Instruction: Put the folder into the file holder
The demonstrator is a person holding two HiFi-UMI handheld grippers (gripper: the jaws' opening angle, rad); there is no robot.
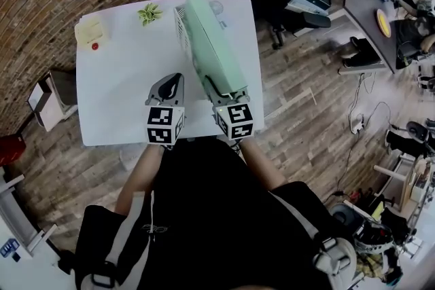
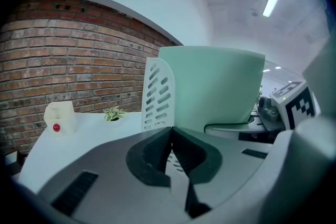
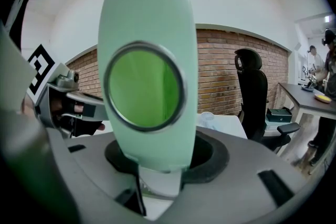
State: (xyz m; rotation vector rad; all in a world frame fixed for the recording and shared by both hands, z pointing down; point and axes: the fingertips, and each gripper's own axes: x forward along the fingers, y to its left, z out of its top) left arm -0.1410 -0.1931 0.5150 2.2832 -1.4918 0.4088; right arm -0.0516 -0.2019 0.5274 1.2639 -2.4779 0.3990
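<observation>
- The white worktop [image 1: 122,92] fills the middle of the room. A brick wall runs behind it at 12 o'clock and the person stands at its 6 o'clock edge.
- The mint-green folder [image 1: 214,44] stands on edge over the right half of the worktop. Its long axis runs from the person out toward 11 o'clock. The spine end with the round finger ring faces back at 6 o'clock.
- The white slotted file holder [image 1: 181,27] stands near the far edge, right against the folder's far half at its 9 o'clock side. From here I cannot tell whether that end is already between the holder's walls or only beside one.
- The right gripper [image 1: 221,95] is the one doing the work. It pinches the bottom of the folder's spine, a pad on either side. The holder lies straight ahead of it, so I judge the coming move to be a push along the folder's own length toward 11 o'clock.
- The left gripper [image 1: 175,81] hangs just at 9 o'clock of the right one. Its jaws are pressed together on nothing and it is clear of the folder.
- A cream box with a red button [image 1: 90,30] and a small potted plant [image 1: 149,12] sit well off at 10 o'clock, out of the way.
</observation>
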